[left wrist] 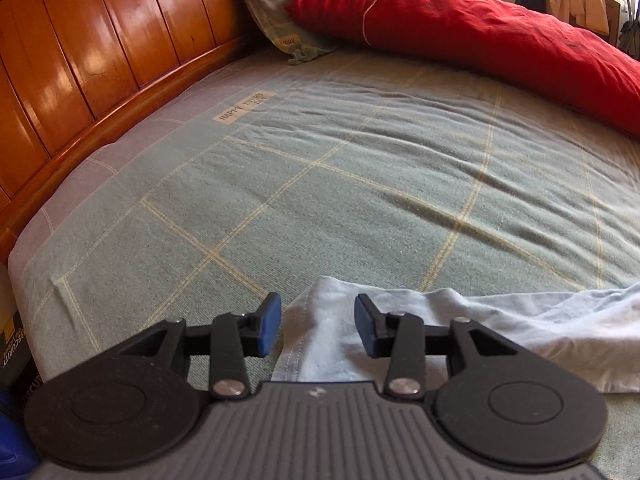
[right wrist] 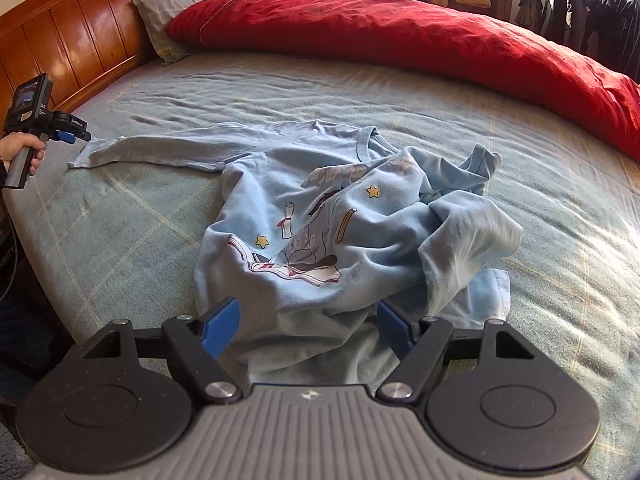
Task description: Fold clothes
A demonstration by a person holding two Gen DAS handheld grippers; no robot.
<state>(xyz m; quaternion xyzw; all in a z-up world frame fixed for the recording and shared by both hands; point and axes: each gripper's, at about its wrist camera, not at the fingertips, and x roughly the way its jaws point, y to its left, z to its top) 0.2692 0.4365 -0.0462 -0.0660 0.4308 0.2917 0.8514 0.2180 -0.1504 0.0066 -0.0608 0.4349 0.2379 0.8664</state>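
A wide bed under a grey-green checked sheet (right wrist: 168,216) fills both views, with a rumpled red quilt (right wrist: 400,36) along the top. In the middle of the right-wrist frame lies the pale blue long-sleeved cartoon-print top (right wrist: 320,232), face up: one sleeve is drawn out straight toward the left, the right side is still bunched, and no fold is made yet. The right gripper (right wrist: 308,326) stands wide over the hem, gripping nothing. The left gripper (left wrist: 316,326) is partly open above the sleeve cuff, empty.

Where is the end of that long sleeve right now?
In the right wrist view the sleeve stretches left across the bed, its cuff beside the left gripper. In the left wrist view, the cuff lies between open jaws.
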